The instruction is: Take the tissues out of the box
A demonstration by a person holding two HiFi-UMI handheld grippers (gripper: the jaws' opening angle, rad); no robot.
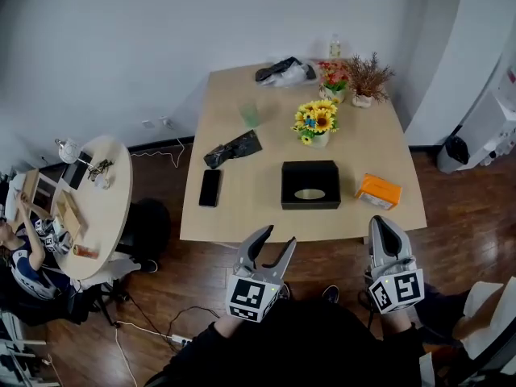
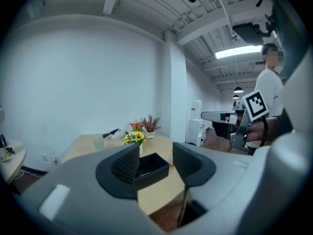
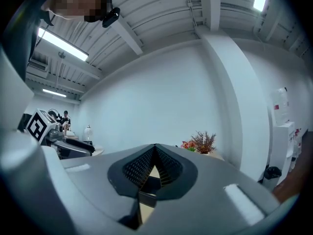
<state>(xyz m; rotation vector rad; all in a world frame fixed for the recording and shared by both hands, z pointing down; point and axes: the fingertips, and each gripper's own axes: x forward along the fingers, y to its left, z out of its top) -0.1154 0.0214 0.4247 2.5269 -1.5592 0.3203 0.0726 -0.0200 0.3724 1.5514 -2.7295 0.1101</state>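
Observation:
A black tissue box (image 1: pixel 310 185) with an oval slot lies on the tan table (image 1: pixel 266 147), near its front edge. Both grippers hang in front of the table, above the floor and short of the box. My left gripper (image 1: pixel 276 237) shows its two fingers spread apart in a V with nothing between them. Through that gap in the left gripper view (image 2: pixel 155 155) I see the box (image 2: pixel 151 166). My right gripper (image 1: pixel 382 222) has its fingers pressed together, and the right gripper view (image 3: pixel 155 148) shows the pads meeting at the tip with nothing held.
On the table stand a sunflower vase (image 1: pixel 315 122), an orange pack (image 1: pixel 378 190), a phone (image 1: pixel 210 188), a black bag (image 1: pixel 233 148), a green cup (image 1: pixel 249 114) and a dried plant (image 1: pixel 367 79). A round side table (image 1: pixel 97 204) with a seated person (image 1: pixel 20 248) is at left.

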